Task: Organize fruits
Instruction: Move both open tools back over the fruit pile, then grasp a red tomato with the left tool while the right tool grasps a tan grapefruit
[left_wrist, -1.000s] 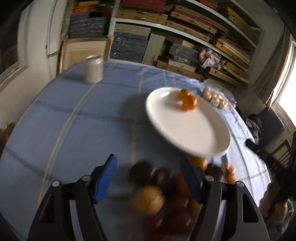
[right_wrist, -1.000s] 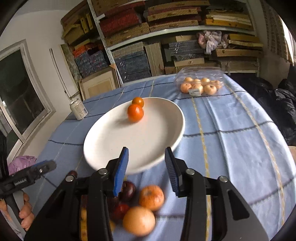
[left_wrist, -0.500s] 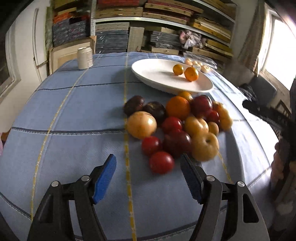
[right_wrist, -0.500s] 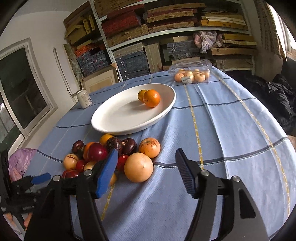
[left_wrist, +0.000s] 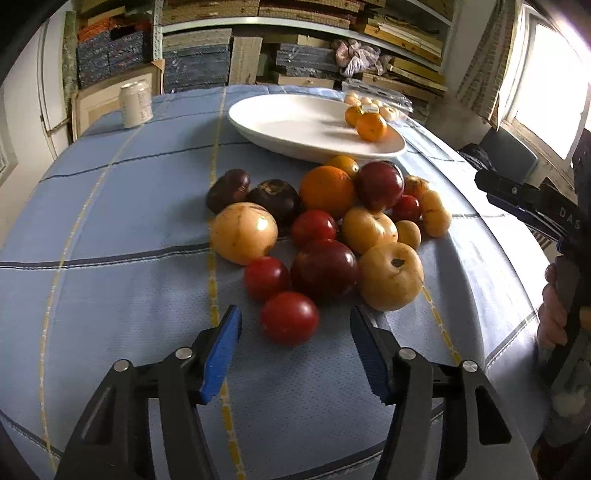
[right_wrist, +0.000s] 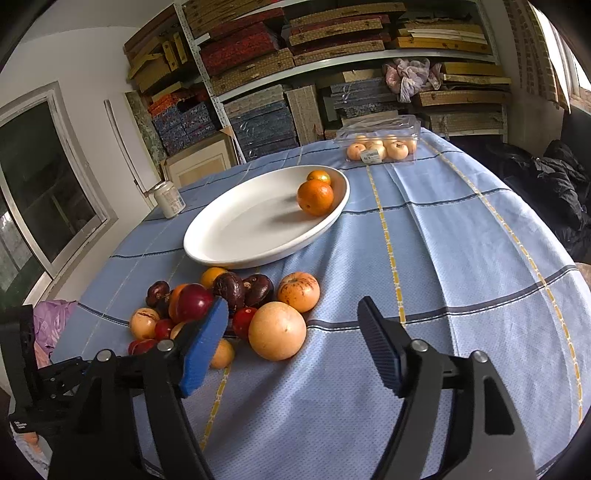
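A pile of red, dark purple, yellow and orange fruits (left_wrist: 325, 229) lies on the blue checked tablecloth in front of a white oval plate (left_wrist: 295, 122). Two oranges (left_wrist: 371, 126) sit on the plate's far side. My left gripper (left_wrist: 295, 325) is low at the pile's near edge, its jaws closing. A red tomato (left_wrist: 290, 317) lies between its blue pads (left_wrist: 221, 350), untouched. My right gripper (right_wrist: 291, 314) hovers over the pile (right_wrist: 221, 306) from the other side, jaws opening. A large pale orange fruit (right_wrist: 277, 330) lies just beyond its tips, and nothing is gripped.
A pale drink can (left_wrist: 135, 104) stands at the table's far left. A clear plastic box of small fruits (right_wrist: 380, 146) sits behind the plate (right_wrist: 251, 229). Stacked shelves fill the back wall. A hand (left_wrist: 554, 317) holds the right gripper at the table's right edge.
Both grippers drew back from the plate toward the pile. The left one sank to the near red tomato and its jaws narrowed. The right gripper's jaws widened.
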